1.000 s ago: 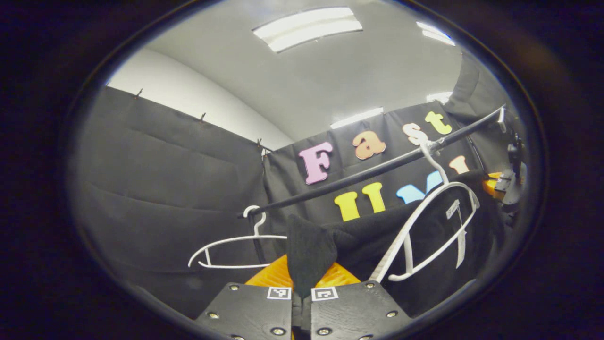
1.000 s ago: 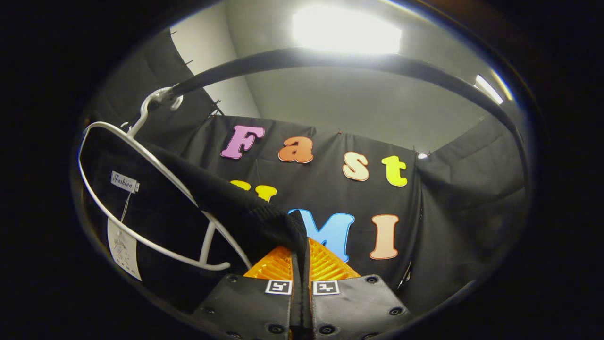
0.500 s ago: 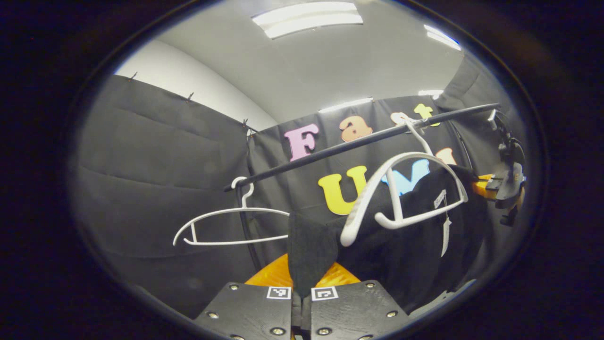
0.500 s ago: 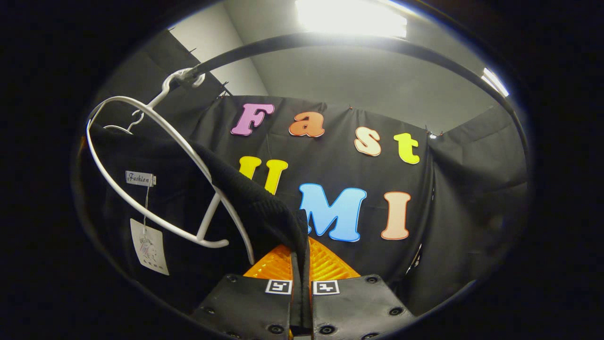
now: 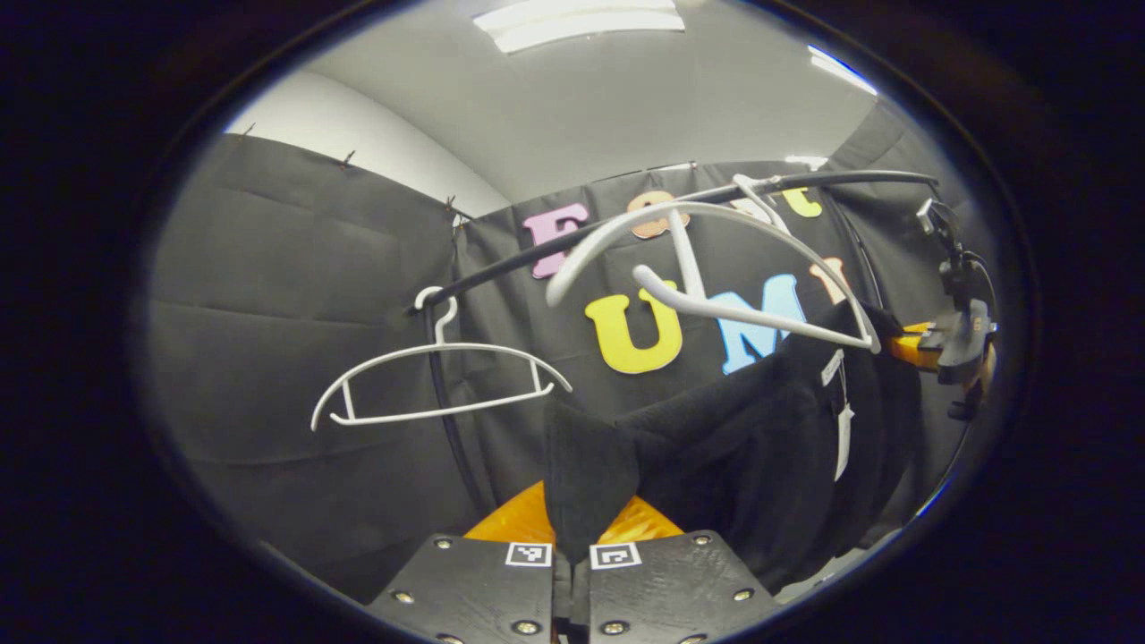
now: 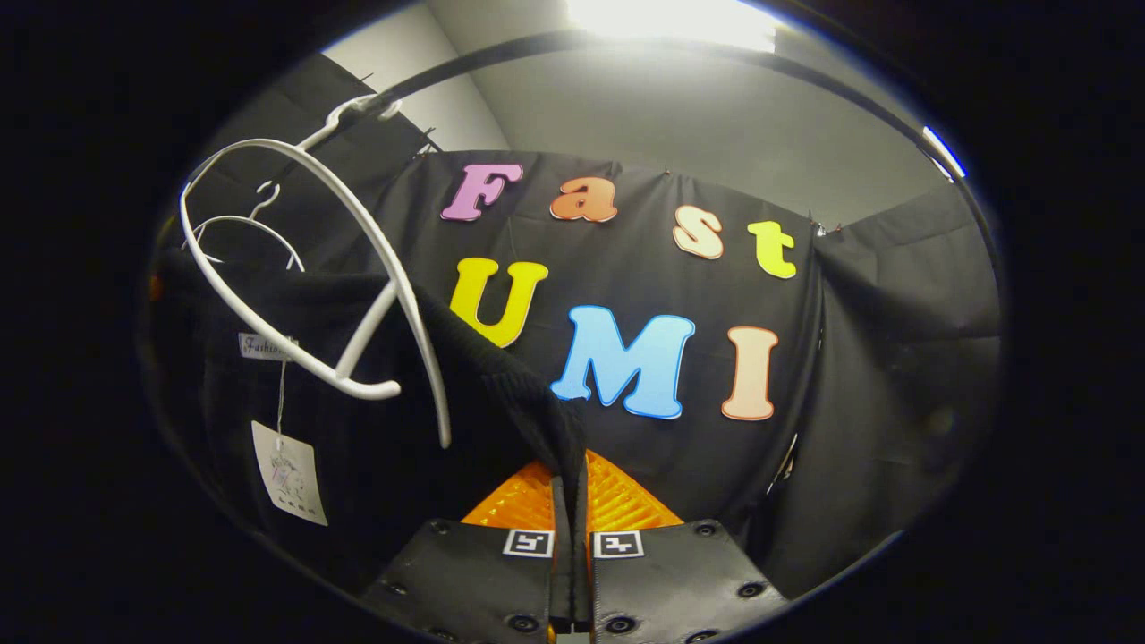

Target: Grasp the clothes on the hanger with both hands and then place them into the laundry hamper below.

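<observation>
Since a second ago, the black garment [image 5: 760,447] has been drawn down off the white hanger [image 5: 707,259], which is tilted bare on the rail [image 5: 626,237]. Left gripper [image 5: 571,537] and right gripper [image 6: 570,514] fingers are closed on its knit edges. A paper tag [image 6: 289,483] dangles. A second hanger [image 5: 429,385] hangs apart. The garment's lower part is cut off.

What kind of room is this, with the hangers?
Probably a clothes-hanging booth: a black rail carries white hangers, black cloth walls surround it, and a black garment is coming off.
</observation>
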A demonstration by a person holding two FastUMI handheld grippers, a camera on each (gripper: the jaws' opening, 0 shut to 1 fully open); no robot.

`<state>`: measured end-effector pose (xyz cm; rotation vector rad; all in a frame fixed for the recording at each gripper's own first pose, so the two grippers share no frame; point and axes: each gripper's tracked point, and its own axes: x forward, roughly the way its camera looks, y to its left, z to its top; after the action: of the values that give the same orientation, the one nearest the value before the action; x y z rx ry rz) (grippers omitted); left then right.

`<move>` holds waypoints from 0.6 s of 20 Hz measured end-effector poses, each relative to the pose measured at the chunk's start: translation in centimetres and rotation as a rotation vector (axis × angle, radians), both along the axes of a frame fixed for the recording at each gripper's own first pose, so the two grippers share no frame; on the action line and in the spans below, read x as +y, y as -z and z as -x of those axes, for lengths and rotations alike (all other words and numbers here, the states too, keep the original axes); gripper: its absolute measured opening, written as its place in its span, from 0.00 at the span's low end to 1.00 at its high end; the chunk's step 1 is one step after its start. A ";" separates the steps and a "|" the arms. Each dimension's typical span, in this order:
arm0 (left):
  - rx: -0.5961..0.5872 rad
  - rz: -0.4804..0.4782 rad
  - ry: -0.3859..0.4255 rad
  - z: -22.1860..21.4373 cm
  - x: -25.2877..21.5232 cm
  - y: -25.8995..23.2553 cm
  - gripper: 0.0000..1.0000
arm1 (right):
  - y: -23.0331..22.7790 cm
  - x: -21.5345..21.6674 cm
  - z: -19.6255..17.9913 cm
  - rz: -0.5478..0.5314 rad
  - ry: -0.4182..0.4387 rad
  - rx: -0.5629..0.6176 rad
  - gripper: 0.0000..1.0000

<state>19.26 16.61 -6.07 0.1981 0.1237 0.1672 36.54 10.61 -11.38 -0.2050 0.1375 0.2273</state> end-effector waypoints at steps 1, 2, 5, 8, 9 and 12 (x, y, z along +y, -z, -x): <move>0.006 -0.005 0.001 -0.4 -0.6 0.5 0.02 | 0.6 -0.5 0.4 0.012 0.008 0.012 0.02; 0.010 -0.003 0.001 -1.3 -1.4 1.0 0.02 | 1.2 -0.8 0.8 0.022 0.011 0.022 0.02; 0.027 0.027 0.013 -4.5 -3.2 2.3 0.01 | 2.4 -0.9 2.8 0.034 -0.006 0.039 0.02; 0.037 0.023 0.021 -4.6 -3.8 3.1 0.02 | 2.8 -0.8 4.6 0.039 -0.016 0.046 0.02; 0.042 0.024 0.028 -4.5 -4.2 3.2 0.02 | 2.8 -0.7 5.2 0.039 -0.019 0.050 0.02; 0.048 0.033 0.050 -4.6 -5.1 3.6 0.01 | 2.4 -0.9 7.6 0.029 -0.021 0.055 0.02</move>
<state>23.83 11.47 -9.66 0.1719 0.1694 0.1101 28.96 9.68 -13.79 -0.2297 0.1930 0.2519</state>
